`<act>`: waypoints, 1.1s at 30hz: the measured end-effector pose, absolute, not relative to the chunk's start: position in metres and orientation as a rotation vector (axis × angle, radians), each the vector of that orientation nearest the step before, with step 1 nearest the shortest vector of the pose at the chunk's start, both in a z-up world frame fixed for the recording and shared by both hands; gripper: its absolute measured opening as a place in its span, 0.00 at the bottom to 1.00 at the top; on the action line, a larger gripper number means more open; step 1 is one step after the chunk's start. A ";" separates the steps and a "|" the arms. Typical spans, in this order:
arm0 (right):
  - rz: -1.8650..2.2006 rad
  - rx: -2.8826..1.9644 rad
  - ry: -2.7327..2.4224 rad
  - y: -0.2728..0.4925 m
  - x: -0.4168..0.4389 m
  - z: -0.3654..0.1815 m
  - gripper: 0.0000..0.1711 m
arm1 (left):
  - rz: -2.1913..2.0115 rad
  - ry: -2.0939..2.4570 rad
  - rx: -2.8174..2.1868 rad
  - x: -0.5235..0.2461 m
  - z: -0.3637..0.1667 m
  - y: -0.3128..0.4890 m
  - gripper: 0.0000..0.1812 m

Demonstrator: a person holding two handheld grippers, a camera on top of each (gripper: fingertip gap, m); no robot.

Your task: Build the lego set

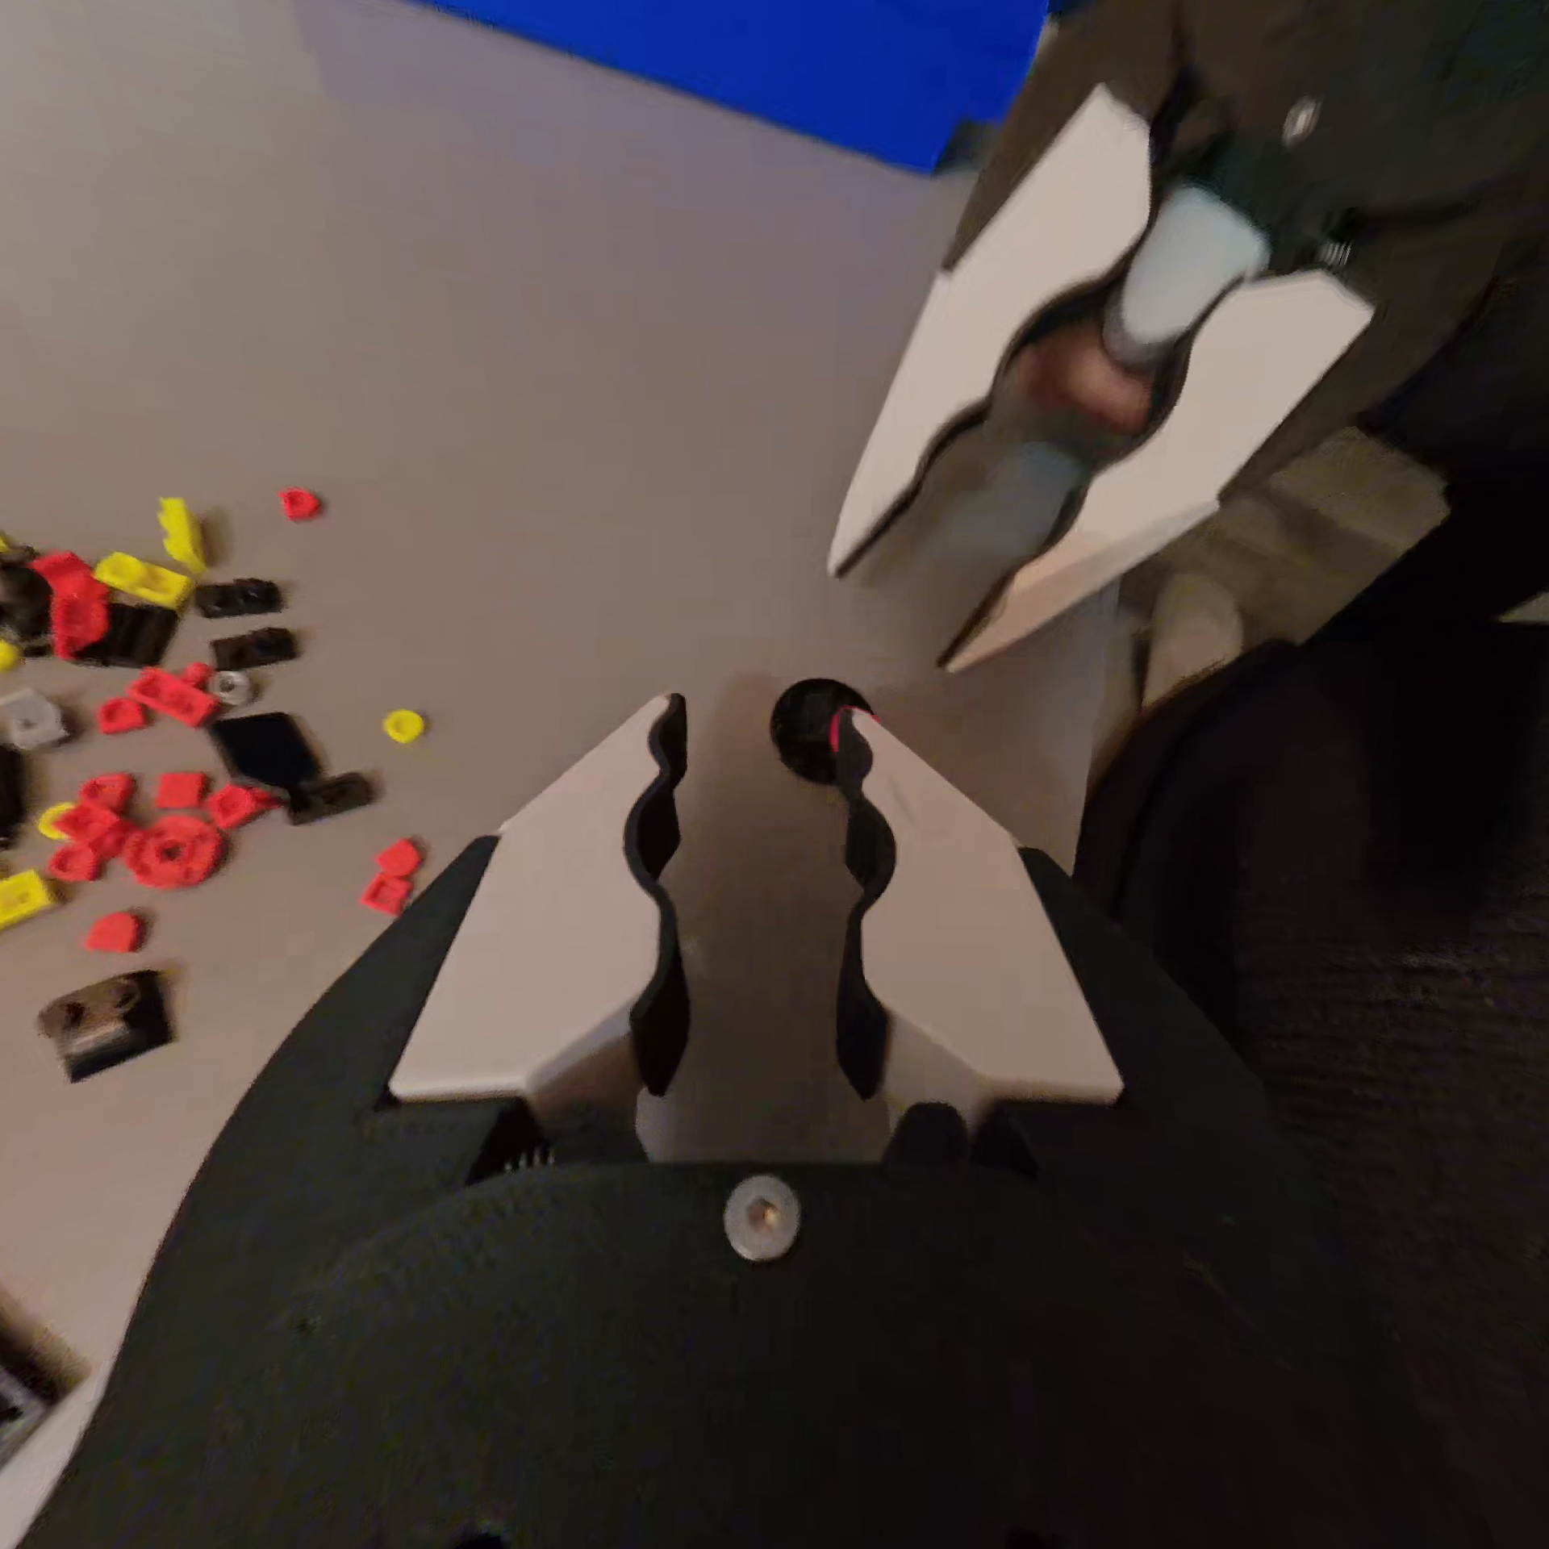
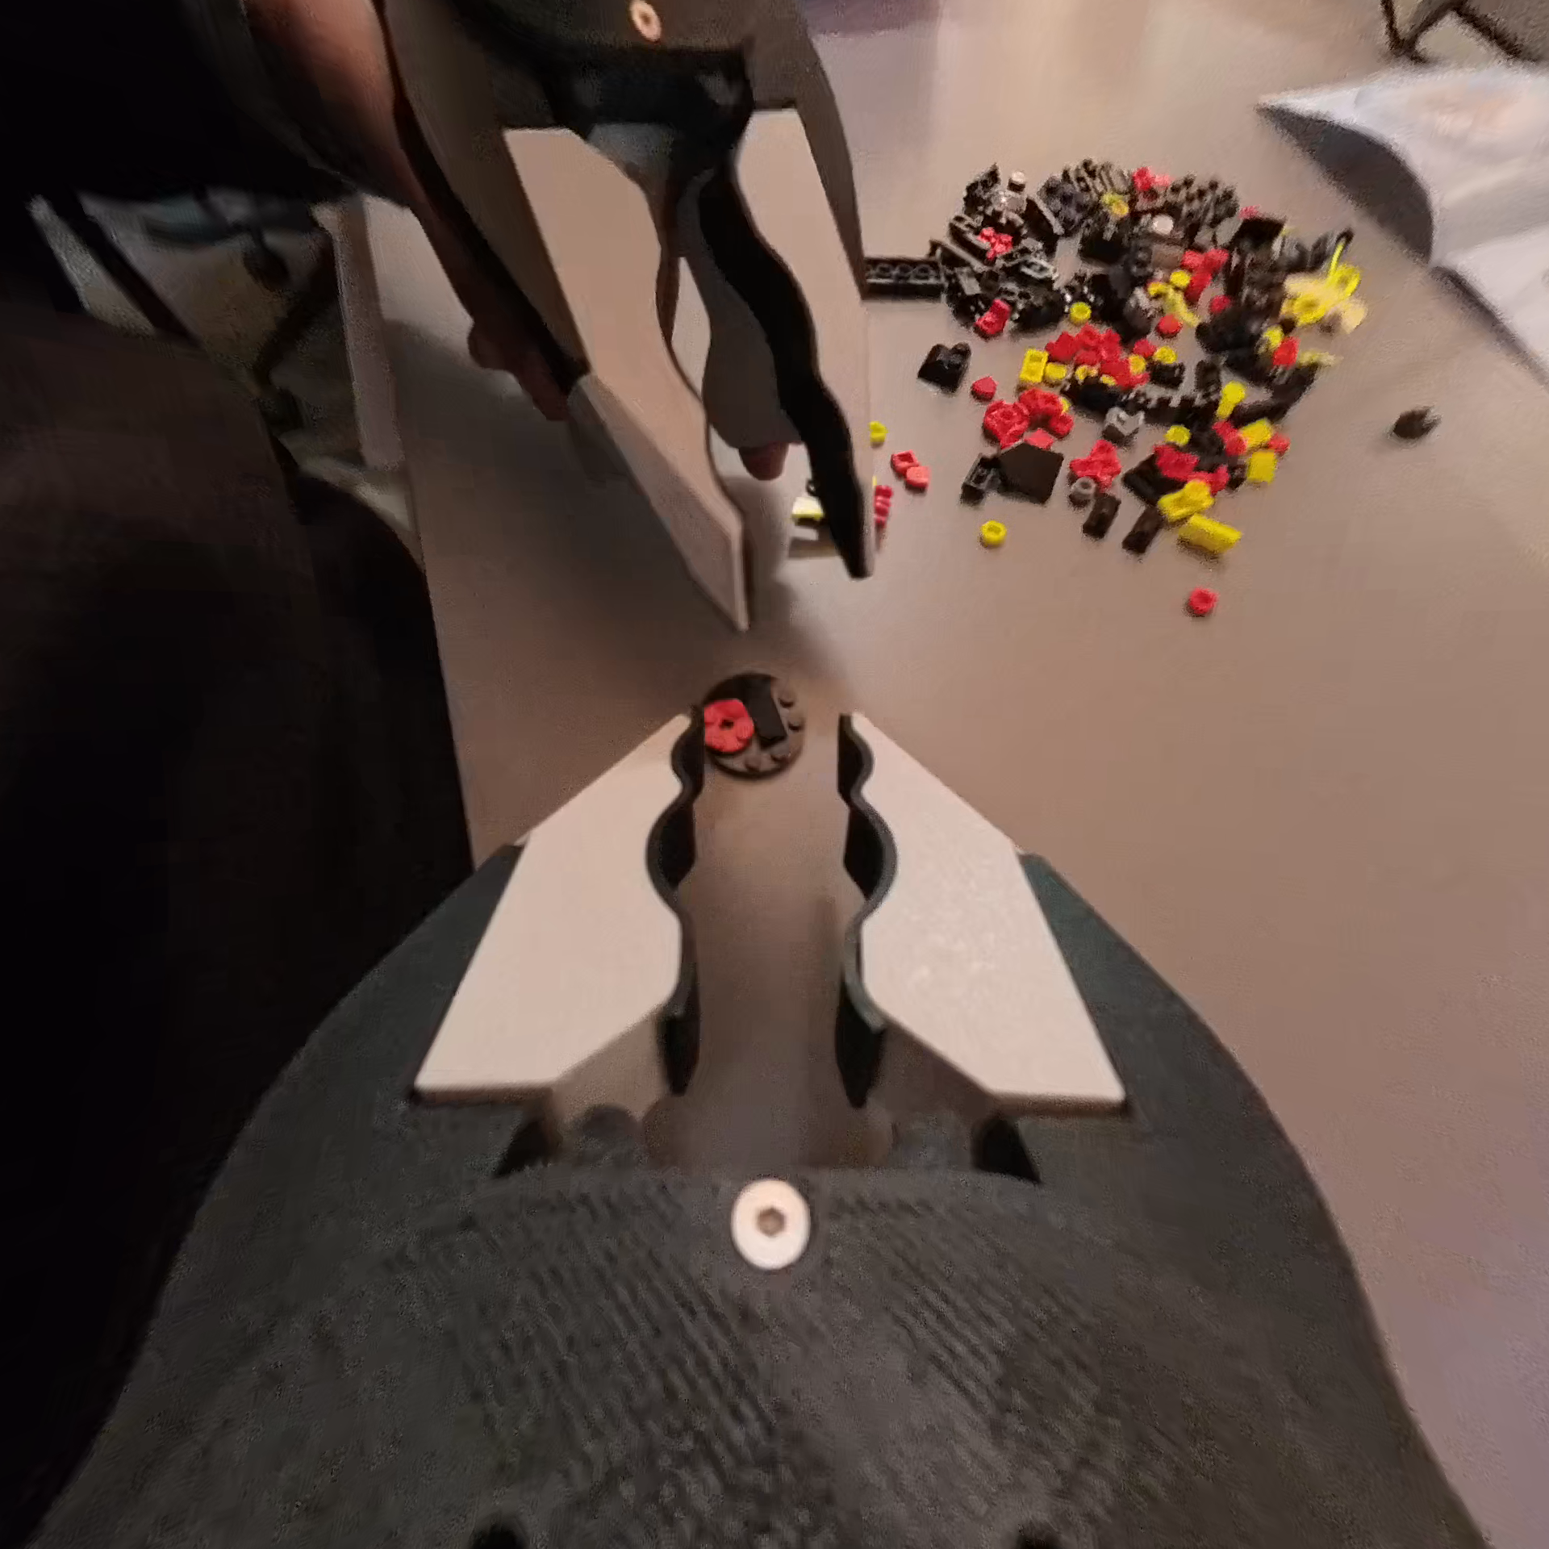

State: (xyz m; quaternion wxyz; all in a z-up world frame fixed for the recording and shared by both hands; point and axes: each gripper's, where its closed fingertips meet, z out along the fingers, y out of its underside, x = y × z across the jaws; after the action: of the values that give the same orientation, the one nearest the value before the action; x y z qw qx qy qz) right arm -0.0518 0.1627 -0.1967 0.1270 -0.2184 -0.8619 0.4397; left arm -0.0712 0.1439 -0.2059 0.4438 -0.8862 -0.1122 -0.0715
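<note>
Centrally, a black round plate (image 2: 754, 727) is seen on the grey table (image 2: 1090, 838), near the table's edge and just past the tips of both grippers. On the plate a red round piece (image 2: 727, 724) and a small black brick (image 2: 767, 719) are mounted side by side.

In the right wrist view the right gripper (image 2: 767, 731) is held with its jaws parted and nothing between them; the plate sits against the tip of the finger on the left of that view rather than in the gap. In the left wrist view the left gripper (image 1: 767, 712) is likewise spread and empty, and the plate (image 1: 817, 731) is partly hidden behind the tip of the finger on the right of that view, with a sliver of red showing there. Whether either finger actually touches the plate cannot be told.

The right gripper (image 1: 897, 608) is also seen in the left view, coming in from the upper right, its tips parted.

A loose pile of pieces (image 2: 1157, 352), black, red and yellow, is spread on the table well apart from the plate. No readable writing is visible. A blue sheet (image 1: 796, 67) lies at the far side of the table, and a pale bag (image 2: 1442, 159) is seen beyond the pile; its contents cannot be made out.
</note>
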 end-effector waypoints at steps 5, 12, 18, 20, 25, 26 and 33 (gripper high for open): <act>1.329 -0.623 -2.554 0.172 -0.057 -0.205 0.11 | -0.120 -0.375 -2.276 -0.050 -0.224 0.150 0.19; 1.223 -0.715 -2.685 0.163 -0.049 -0.231 0.15 | -0.158 -0.479 -2.265 -0.037 -0.223 0.140 0.01; 1.397 -0.700 -2.789 0.144 -0.028 -0.224 0.16 | -0.113 -0.550 -2.276 -0.052 -0.232 0.136 0.02; 1.502 -0.686 -2.816 0.136 -0.018 -0.215 0.16 | -0.099 -0.637 -2.262 -0.065 -0.231 0.130 0.02; 1.394 -0.712 -2.676 0.146 -0.043 -0.215 0.19 | -0.123 -0.623 -2.197 -0.072 -0.218 0.125 0.04; 1.365 -0.727 -2.656 0.149 -0.048 -0.217 0.21 | -0.131 -0.611 -2.203 -0.069 -0.218 0.126 0.06; 1.340 -0.642 -2.798 0.132 -0.025 -0.227 0.27 | -0.077 -0.525 -2.290 -0.056 -0.232 0.133 0.13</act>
State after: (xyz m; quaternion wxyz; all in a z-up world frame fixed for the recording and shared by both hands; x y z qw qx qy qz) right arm -0.0255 0.1318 -0.2271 -0.0133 -0.2026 -0.8831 0.4229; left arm -0.0564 0.1331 -0.2320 0.3850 -0.8991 -0.2062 -0.0301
